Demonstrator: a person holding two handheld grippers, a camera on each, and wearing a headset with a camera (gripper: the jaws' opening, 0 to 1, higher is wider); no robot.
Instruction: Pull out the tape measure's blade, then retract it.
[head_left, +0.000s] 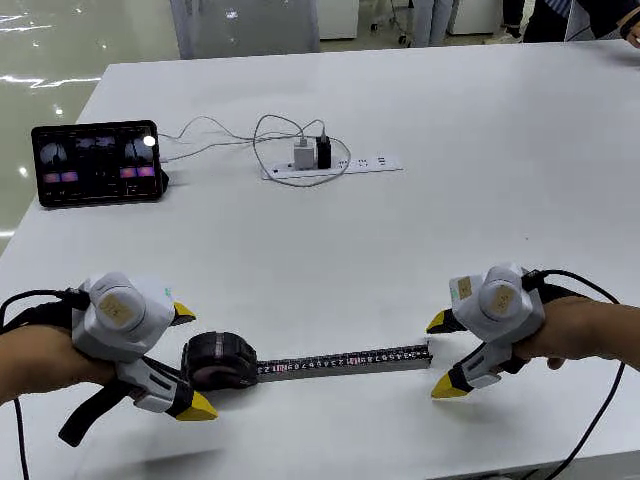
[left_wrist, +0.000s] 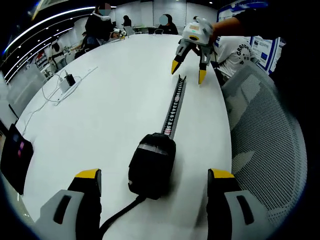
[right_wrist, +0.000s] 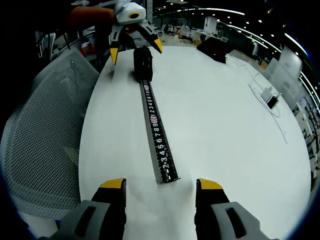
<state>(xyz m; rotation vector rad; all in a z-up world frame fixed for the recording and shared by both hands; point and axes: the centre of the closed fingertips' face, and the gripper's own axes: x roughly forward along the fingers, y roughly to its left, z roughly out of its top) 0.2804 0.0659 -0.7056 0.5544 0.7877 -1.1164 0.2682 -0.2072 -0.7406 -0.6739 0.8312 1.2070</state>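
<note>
Open-plan office. Large white desk. On desk: power strip with plugged chargers, tablet. Mesh office chair beside desk edge. Glossy floor beyond desk. People at desk far end. Ceiling strip lights above desk.

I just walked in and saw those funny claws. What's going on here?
A person holds a gripper in each hand at a white table. The left gripper has its jaws open on either side of the black tape case, not squeezing it. The blade lies pulled out flat on the table, its tip just ahead of the right gripper, which is open too. Nothing is gripped.
</note>
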